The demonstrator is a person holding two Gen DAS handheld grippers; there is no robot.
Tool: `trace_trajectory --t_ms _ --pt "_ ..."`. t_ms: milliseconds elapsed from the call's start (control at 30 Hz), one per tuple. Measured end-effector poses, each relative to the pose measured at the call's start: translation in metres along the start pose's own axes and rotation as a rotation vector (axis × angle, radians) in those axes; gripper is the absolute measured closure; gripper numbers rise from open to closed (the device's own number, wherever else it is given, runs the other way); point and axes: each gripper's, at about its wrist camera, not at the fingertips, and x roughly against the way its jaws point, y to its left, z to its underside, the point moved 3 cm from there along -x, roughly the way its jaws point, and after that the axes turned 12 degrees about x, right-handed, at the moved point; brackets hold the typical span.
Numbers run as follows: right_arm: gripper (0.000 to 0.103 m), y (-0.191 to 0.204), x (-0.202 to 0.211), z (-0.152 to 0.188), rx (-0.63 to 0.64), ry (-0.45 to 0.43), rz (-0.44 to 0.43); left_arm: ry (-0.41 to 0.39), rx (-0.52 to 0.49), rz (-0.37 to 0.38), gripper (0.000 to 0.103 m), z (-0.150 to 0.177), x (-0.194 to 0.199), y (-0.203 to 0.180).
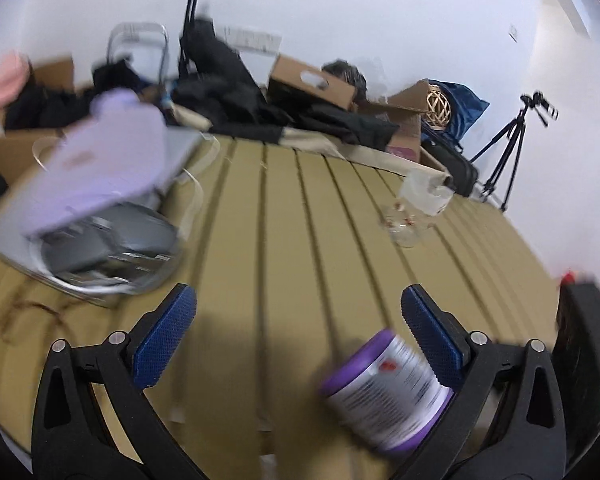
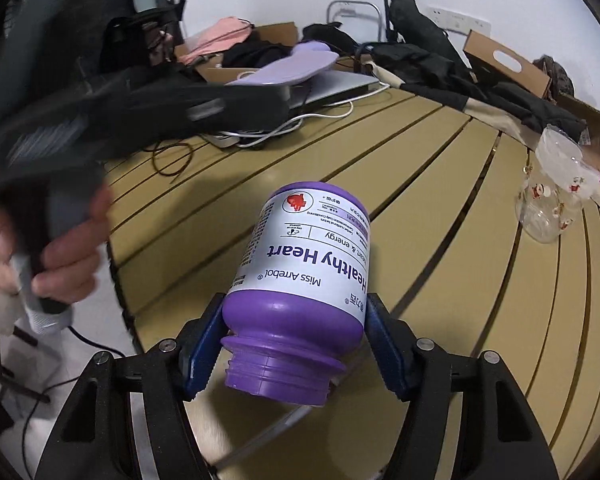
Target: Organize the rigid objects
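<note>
Your right gripper [image 2: 294,344] clamped the capless purple bottle [image 2: 304,276] above the slatted table [image 2: 440,200]; your left gripper [image 1: 298,334] gaped wide, empty. Little looked sorted: the glass jar [image 2: 548,216] sat unplaced.

A slatted bench [image 2: 440,208] carried everything. Near its front edge, a bottle [image 2: 304,280] sat between the fingers of the right gripper [image 2: 296,352], neck pointing back toward the camera. The left gripper [image 1: 296,340] hung above the bench, left of the bottle, with nothing between its fingers. A glass jar [image 2: 548,208] stood further back on the right, well apart from the bottle. At the back left, a flat lid-like piece [image 2: 296,66] rested on a laptop [image 2: 340,86], with cables [image 2: 268,132] in front of it. Cardboard boxes [image 2: 512,66] and dark clothing [image 2: 452,68] lined the far edge
</note>
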Motion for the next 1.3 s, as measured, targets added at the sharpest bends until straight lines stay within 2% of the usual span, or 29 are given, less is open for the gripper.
trace_trajectory --t_ms 33,100,200,233,333,467,600,700,800,867,933,1000,1033,1133,1233,1300 --pt "0.032 0.000 0.001 0.002 -0.003 -0.008 0.001 0.023 -0.004 0.016 0.005 -0.001 -0.006 -0.005" --pt "0.031 0.002 0.002 0.003 -0.009 -0.018 -0.002 0.041 -0.037 0.001 0.023 0.001 -0.013 -0.012" --pt "0.031 0.006 0.006 0.000 0.029 -0.025 0.027 0.060 -0.098 -0.030 0.041 0.013 -0.019 -0.015" --pt "0.031 0.007 0.008 0.001 0.032 -0.030 0.036 0.078 -0.120 -0.045 0.043 0.019 -0.022 -0.015" --pt "0.031 0.007 0.005 0.005 0.040 -0.022 0.041 0.063 -0.134 -0.051 0.044 0.025 -0.017 -0.014" --pt "0.030 0.001 0.003 0.014 0.079 0.017 0.109 0.056 -0.152 -0.078 0.045 0.027 -0.013 -0.012" --pt "0.024 -0.013 0.013 0.020 0.045 0.003 0.128 0.053 -0.179 -0.100 0.045 0.031 -0.010 -0.013" --pt "0.024 -0.021 0.018 0.023 0.022 -0.004 0.137 0.054 -0.208 -0.100 0.045 0.035 -0.005 -0.017" --pt "0.024 -0.027 0.023 0.025 0.015 -0.009 0.167 0.068 -0.271 -0.131 0.045 0.040 -0.003 -0.022" --pt "0.024 -0.031 0.028 0.028 0.001 -0.020 0.176 0.046 -0.294 -0.117 0.045 0.037 0.007 -0.025" --pt "0.024 -0.035 0.033 0.031 -0.027 -0.026 0.169 -0.019 -0.289 -0.067 0.042 0.025 0.022 -0.028" --pt "0.024 -0.038 0.037 0.033 -0.042 -0.038 0.162 -0.037 -0.269 -0.026 0.031 0.013 0.028 -0.030" --pt "0.024 -0.040 0.039 0.034 -0.048 -0.046 0.161 -0.036 -0.257 -0.002 0.030 0.005 0.028 -0.032" --pt "0.024 -0.043 0.038 0.033 -0.063 -0.054 0.143 0.003 -0.226 0.029 0.029 -0.013 0.008 -0.042" --pt "0.024 -0.042 0.035 0.033 -0.052 -0.054 0.139 0.066 -0.208 0.004 0.029 -0.013 -0.023 -0.050" --pt "0.024 -0.043 0.033 0.034 -0.040 -0.051 0.145 0.101 -0.237 -0.029 0.040 -0.005 -0.043 -0.055"
